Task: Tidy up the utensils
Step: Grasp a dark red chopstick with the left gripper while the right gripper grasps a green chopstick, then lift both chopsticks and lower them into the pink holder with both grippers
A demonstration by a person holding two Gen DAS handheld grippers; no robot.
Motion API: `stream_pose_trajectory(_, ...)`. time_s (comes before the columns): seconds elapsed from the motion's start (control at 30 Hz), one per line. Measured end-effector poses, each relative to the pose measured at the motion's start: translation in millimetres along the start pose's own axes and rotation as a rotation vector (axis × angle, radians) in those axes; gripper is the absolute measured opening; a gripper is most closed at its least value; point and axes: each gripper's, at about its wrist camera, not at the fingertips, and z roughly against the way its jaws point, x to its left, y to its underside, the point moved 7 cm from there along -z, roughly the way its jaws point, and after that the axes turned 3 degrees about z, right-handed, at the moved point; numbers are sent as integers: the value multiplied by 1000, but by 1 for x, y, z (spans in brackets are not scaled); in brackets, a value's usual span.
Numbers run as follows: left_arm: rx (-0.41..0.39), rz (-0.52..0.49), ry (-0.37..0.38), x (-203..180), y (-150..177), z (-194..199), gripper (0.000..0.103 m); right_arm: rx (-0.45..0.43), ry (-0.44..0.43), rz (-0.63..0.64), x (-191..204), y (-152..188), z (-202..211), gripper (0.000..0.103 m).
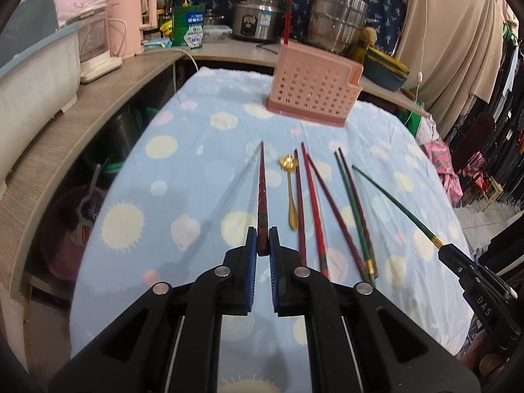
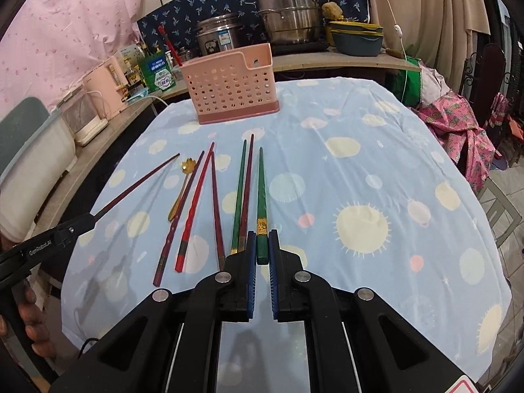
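Observation:
My left gripper (image 1: 263, 244) is shut on the thick end of a dark red chopstick (image 1: 262, 190), which is lifted off the cloth and points at the pink perforated utensil holder (image 1: 311, 88). My right gripper (image 2: 262, 245) is shut on a green chopstick (image 2: 261, 193) with a gold band, also raised. In each wrist view the other gripper shows at the edge: the right gripper (image 1: 446, 249) and the left gripper (image 2: 89, 221). A gold spoon (image 1: 290, 190) and several red, dark and green chopsticks (image 2: 196, 203) lie between the two grippers. One red chopstick (image 1: 288, 16) stands in the holder.
The table carries a blue dotted cloth (image 2: 360, 180). A wooden shelf (image 1: 82, 124) curves along the left and back, holding a pink kettle (image 1: 131, 19), a rice cooker (image 1: 258, 16) and a steel steamer pot (image 2: 288, 13). Hanging clothes (image 1: 458, 49) stand at the right.

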Motion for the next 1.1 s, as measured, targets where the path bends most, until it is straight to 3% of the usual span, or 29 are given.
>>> stream_pose_trajectory(0.43, -147, 15, 27, -4, -90, 24, 7, -177, -22, -53, -9, -98, 29, 7)
stream_pose_trajectory(1.1, -323, -36, 68, -46, -215, 34, 7, -325, -34, -79, -12, -217, 17, 7)
